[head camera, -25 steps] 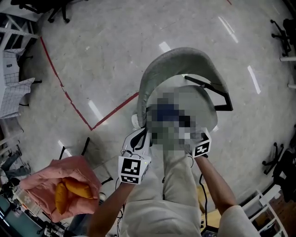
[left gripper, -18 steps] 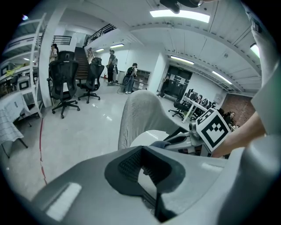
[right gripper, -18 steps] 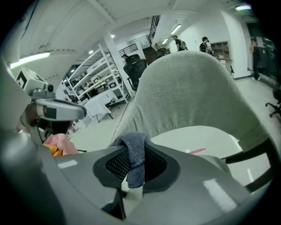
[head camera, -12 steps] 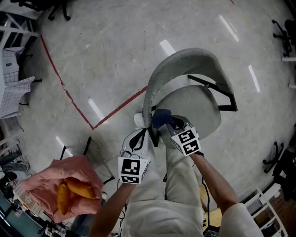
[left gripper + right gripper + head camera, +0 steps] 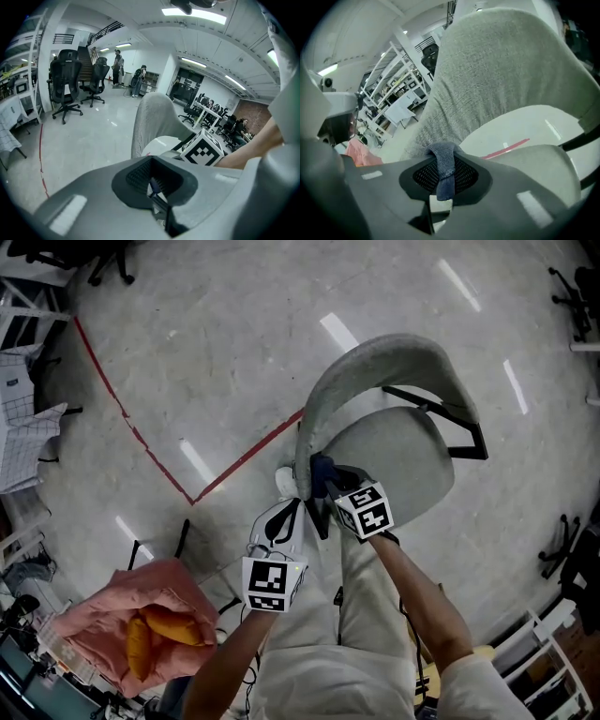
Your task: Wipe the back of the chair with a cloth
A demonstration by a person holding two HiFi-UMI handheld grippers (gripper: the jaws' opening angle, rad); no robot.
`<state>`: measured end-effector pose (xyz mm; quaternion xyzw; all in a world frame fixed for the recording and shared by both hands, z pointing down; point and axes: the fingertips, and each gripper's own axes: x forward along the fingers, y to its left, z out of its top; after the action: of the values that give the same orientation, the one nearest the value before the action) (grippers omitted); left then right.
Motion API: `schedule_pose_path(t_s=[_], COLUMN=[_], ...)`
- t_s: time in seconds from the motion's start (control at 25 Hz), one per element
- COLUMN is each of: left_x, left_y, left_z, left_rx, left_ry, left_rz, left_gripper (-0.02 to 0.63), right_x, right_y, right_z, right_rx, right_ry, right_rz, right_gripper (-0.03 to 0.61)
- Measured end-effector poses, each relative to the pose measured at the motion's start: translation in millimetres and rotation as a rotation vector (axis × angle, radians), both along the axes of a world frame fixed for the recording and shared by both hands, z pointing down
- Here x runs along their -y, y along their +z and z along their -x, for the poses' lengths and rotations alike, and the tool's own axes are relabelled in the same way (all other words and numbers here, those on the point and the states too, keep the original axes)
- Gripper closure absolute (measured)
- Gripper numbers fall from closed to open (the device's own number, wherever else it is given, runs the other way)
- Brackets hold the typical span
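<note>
The right gripper (image 5: 443,183) had its jaws closed on a dark blue cloth (image 5: 444,166), and a fold of it stood out between them. The left gripper (image 5: 153,187) had its jaws together with nothing in them, and it hung just beside the right one. The cloth was at the lower side edge of the grey chair back (image 5: 375,357), next to the seat (image 5: 398,460). Whether it touched the fabric, I could not tell. Farther off, a red tape line (image 5: 141,442) ran over the pale floor (image 5: 216,334).

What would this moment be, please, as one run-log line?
right gripper: shut on cloth | cloth: at chair back, near seat | left gripper: shut, empty
</note>
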<state>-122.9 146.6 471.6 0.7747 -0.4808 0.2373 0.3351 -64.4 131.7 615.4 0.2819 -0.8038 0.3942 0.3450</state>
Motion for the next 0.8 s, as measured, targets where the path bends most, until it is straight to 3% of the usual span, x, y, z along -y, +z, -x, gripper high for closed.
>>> schedule_pose_path(t_s=[0.44,0.8], left_x=[17,27], left_y=[9,13], left_z=[-6,-24], left_rx=[0.007,-0.004], left_ry=[0.061,0.104], left_rz=[0.005,0.019], left_gripper=[0.612,0.612], right_x=[23,59], right_y=[1,-1], right_z=[1,3], right_rx=[0.088,0.086], right_ry=[0.192,0.300], right_rz=[0.080,0.092], right_gripper=[0.500,0.500])
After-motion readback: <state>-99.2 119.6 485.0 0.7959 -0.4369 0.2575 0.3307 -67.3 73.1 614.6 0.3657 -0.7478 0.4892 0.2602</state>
